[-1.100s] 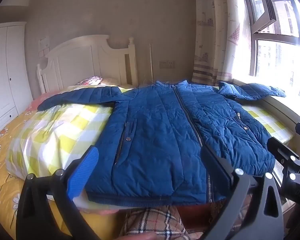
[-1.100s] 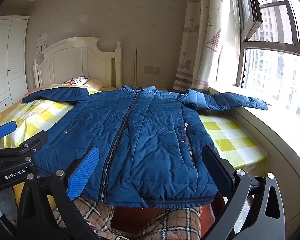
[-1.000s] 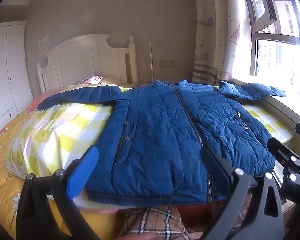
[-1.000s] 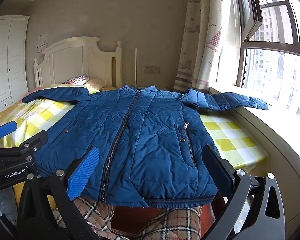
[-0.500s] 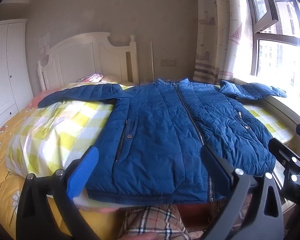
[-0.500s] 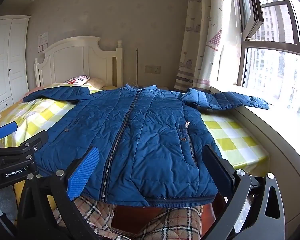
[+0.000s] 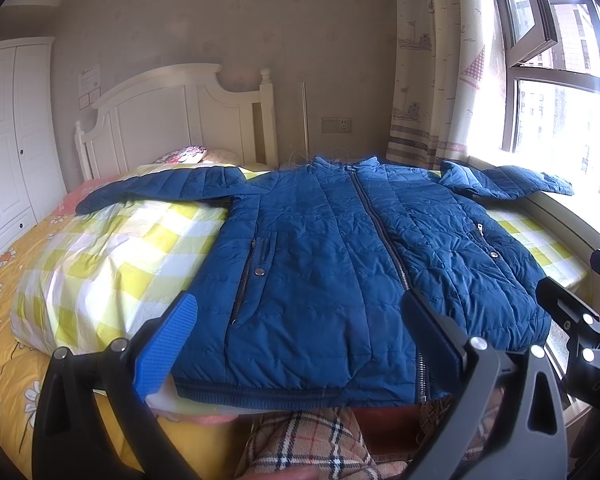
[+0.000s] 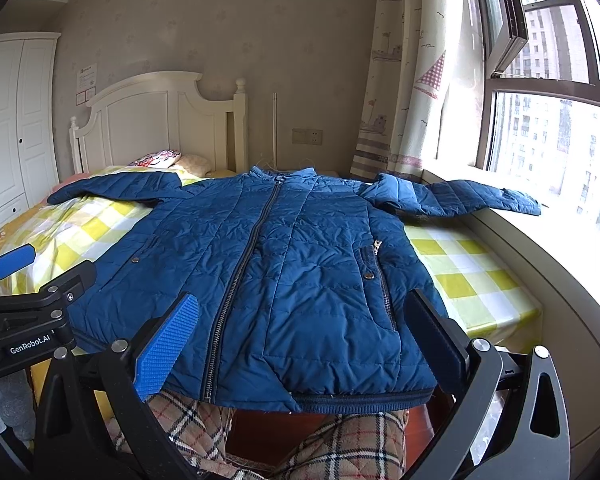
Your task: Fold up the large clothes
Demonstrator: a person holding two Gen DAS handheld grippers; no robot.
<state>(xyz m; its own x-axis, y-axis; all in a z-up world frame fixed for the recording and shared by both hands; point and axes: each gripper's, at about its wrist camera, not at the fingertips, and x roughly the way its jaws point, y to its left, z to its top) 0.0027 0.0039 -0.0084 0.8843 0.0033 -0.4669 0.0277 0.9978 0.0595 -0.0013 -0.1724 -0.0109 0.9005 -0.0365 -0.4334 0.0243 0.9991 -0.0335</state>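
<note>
A bed (image 7: 112,264) with a white headboard (image 7: 172,120) carries a yellow-and-white checked quilt (image 8: 456,260). A blue padded jacket (image 7: 340,264) lies flat on the quilt, front up and zipped, hem at the near edge, collar far. Its left sleeve stretches across the quilt; the right sleeve (image 8: 460,198) reaches onto the window ledge. A pillow (image 8: 156,158) sits by the headboard.

Blue jacket (image 7: 340,264) flat on bed (image 7: 100,264), zipped; left gripper (image 7: 300,340) jaws apart.

black grippers (image 8: 300,344) (blue pads (image 8: 166,346)), plaid trousers (image 8: 340,446)
</note>
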